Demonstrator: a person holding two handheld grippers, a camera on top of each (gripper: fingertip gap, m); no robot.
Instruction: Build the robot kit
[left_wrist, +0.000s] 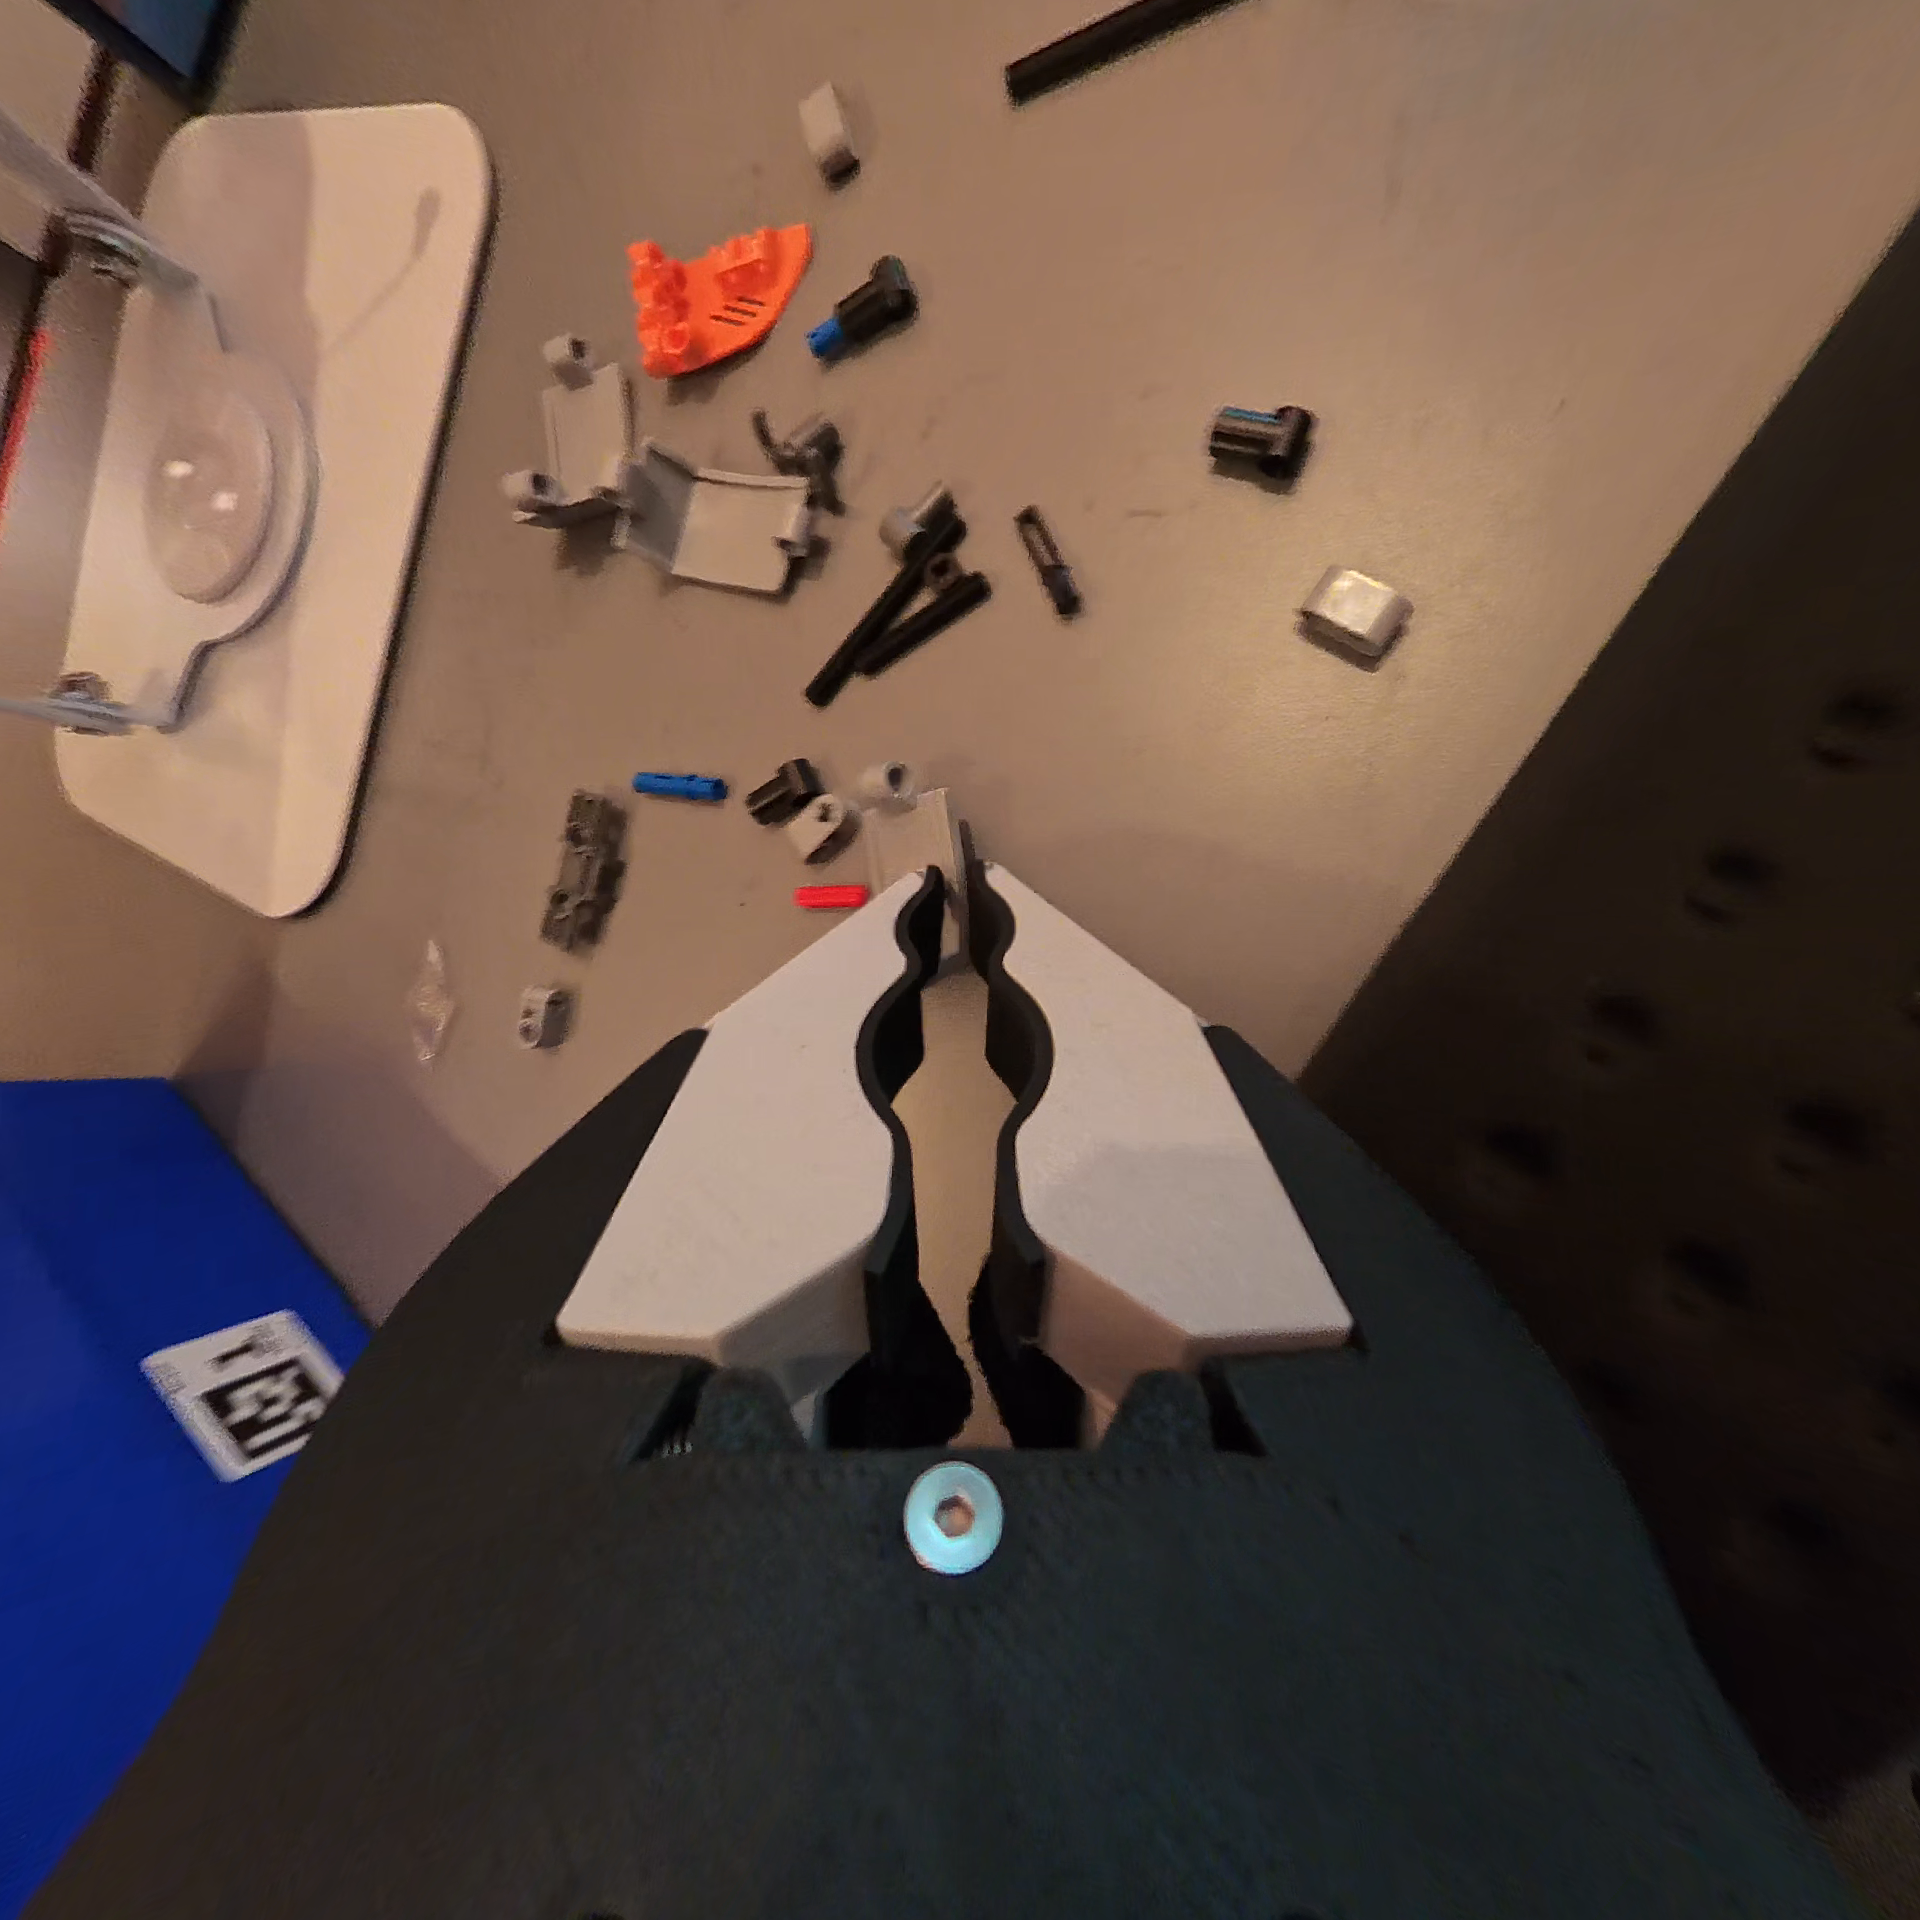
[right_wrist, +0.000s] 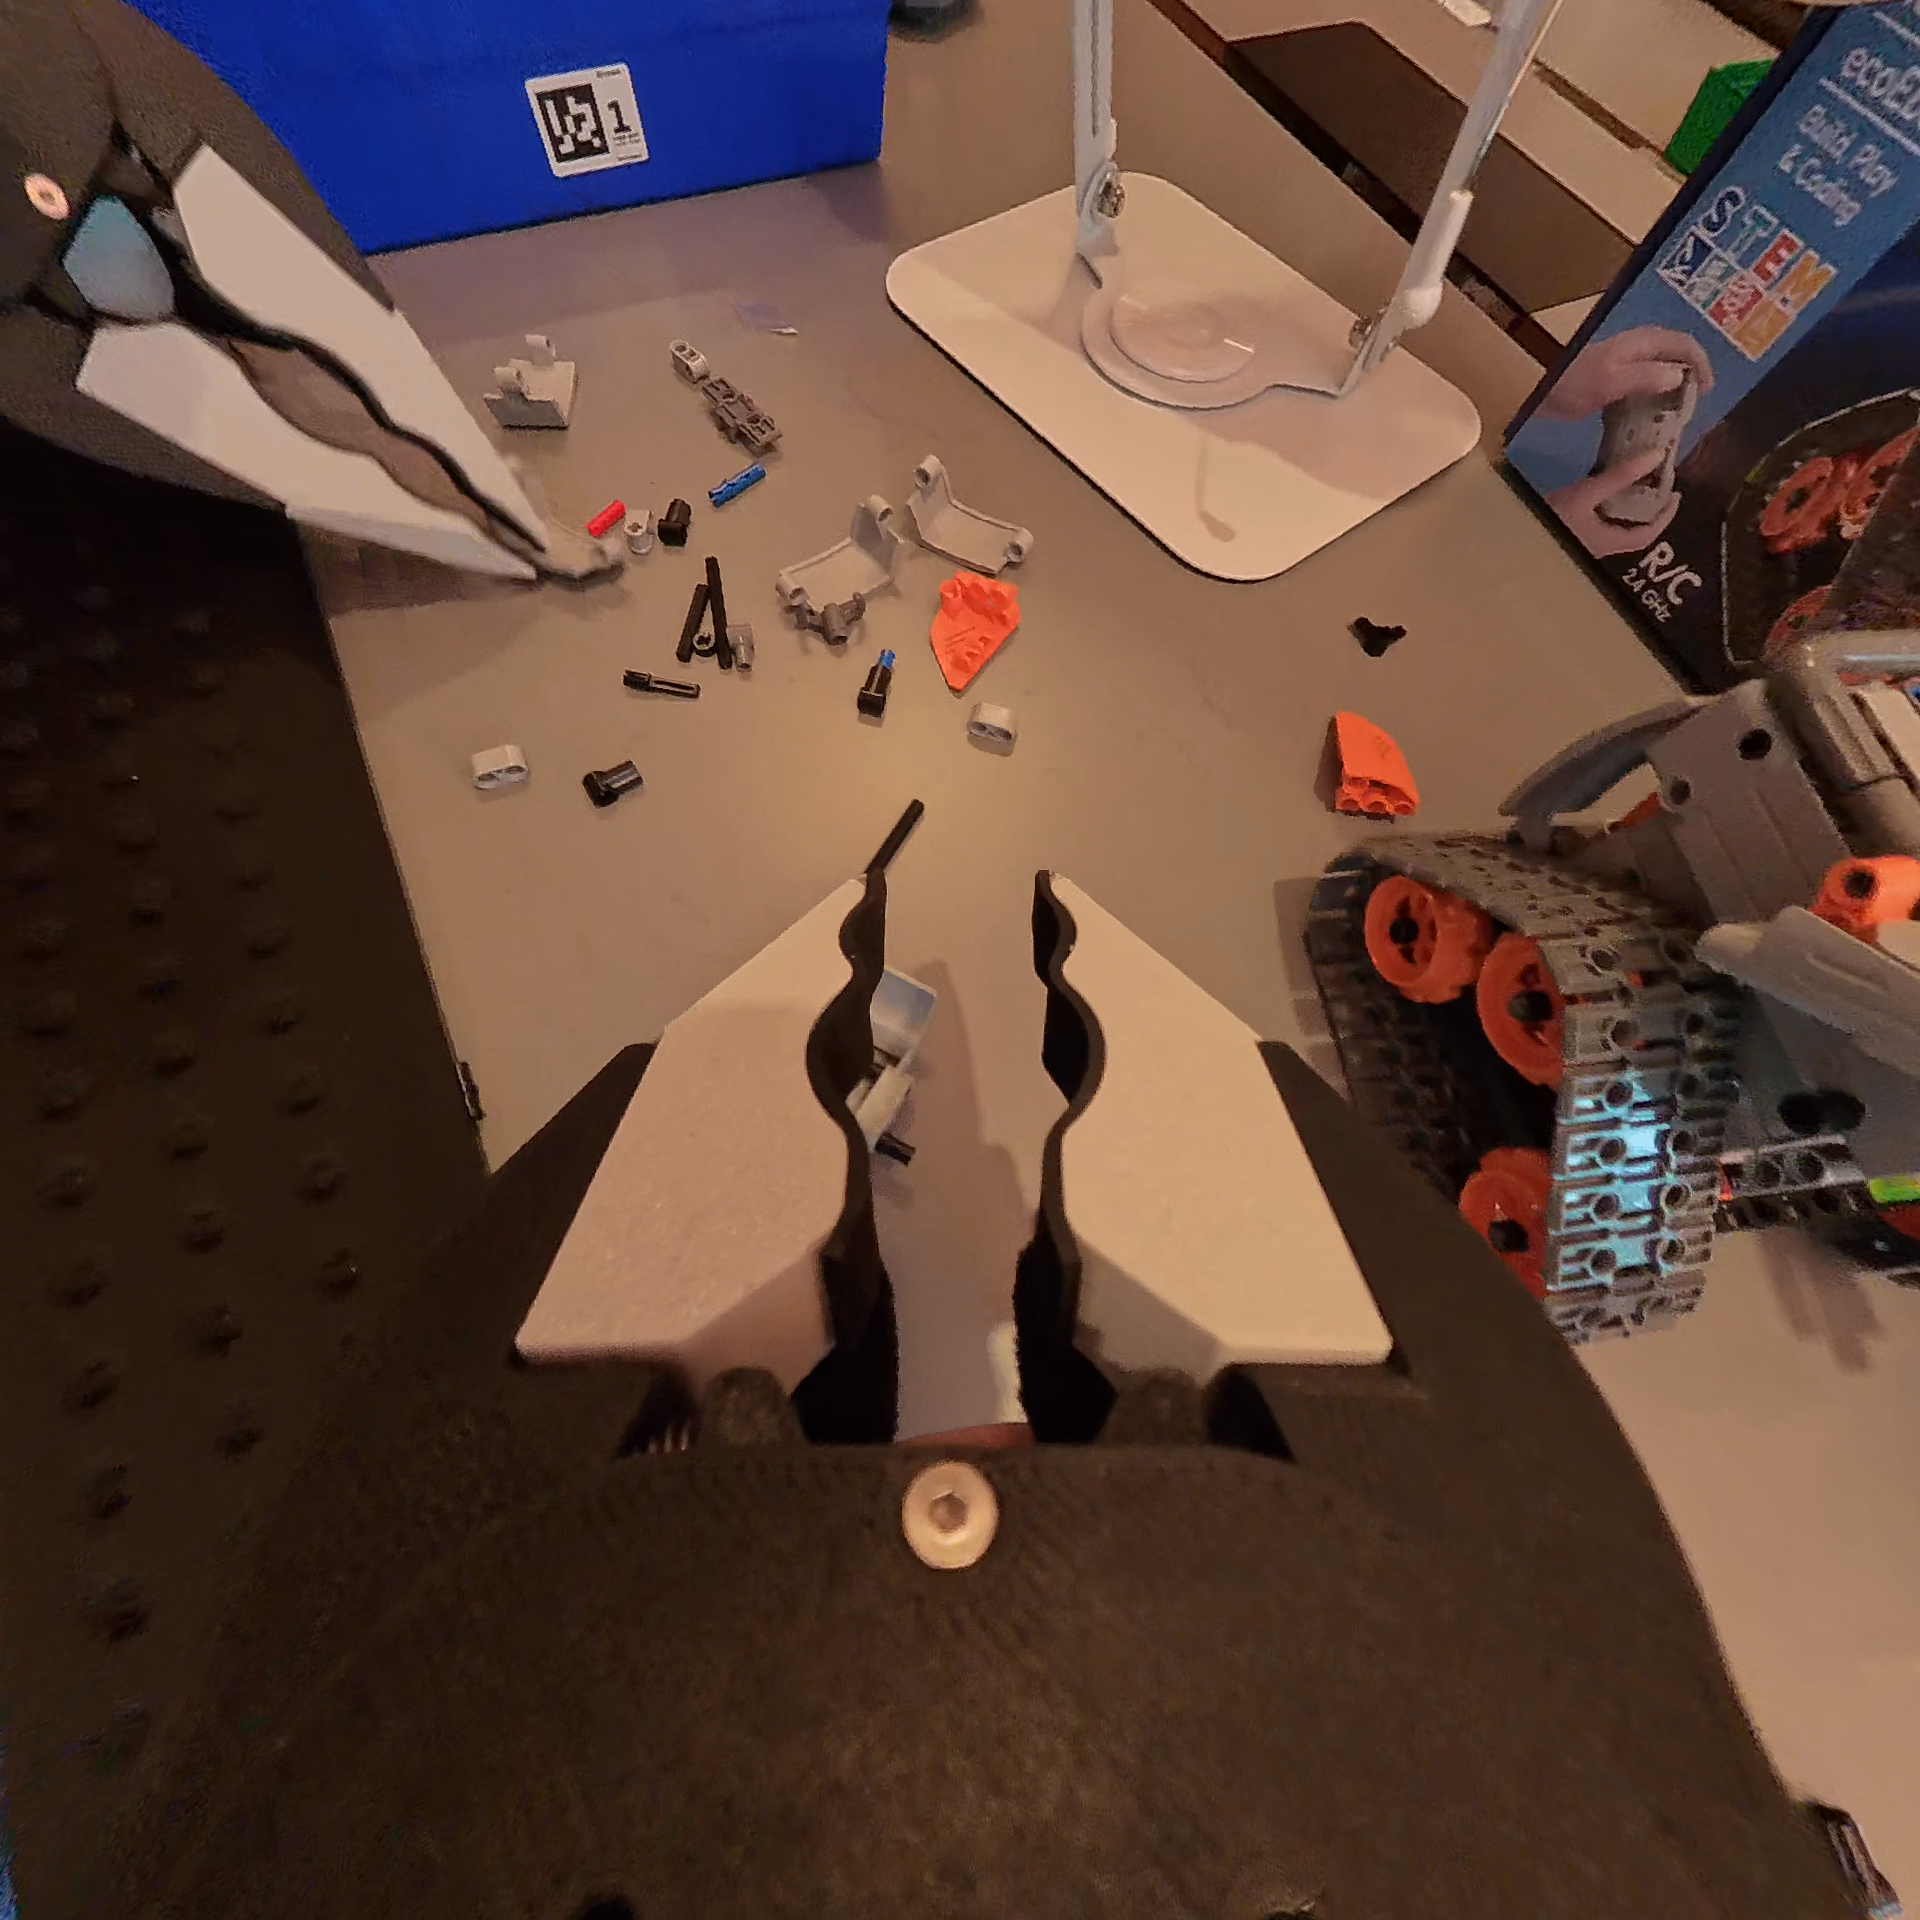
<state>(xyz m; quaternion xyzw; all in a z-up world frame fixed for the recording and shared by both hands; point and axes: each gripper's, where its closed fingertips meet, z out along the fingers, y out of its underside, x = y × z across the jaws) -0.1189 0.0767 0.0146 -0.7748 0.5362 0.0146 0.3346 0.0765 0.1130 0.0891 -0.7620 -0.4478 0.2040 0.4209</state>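
My left gripper (left_wrist: 956, 894) is pinching a light grey curved panel piece (left_wrist: 920, 831) on the worktop (left_wrist: 1195, 260), beside a red pin (left_wrist: 829, 896). My right gripper (right_wrist: 961, 883) is spread, hovering over a small grey-blue piece (right_wrist: 896, 1029) near the tracked model (right_wrist: 1579, 1060).

Before you, a grey-brown desk (right_wrist: 1143, 727) under warm, dim light. A dark studded mat (right_wrist: 156, 935) borders its left side. A blue bin (right_wrist: 468, 125) and a white lamp base (right_wrist: 1299, 468) stand at the back.
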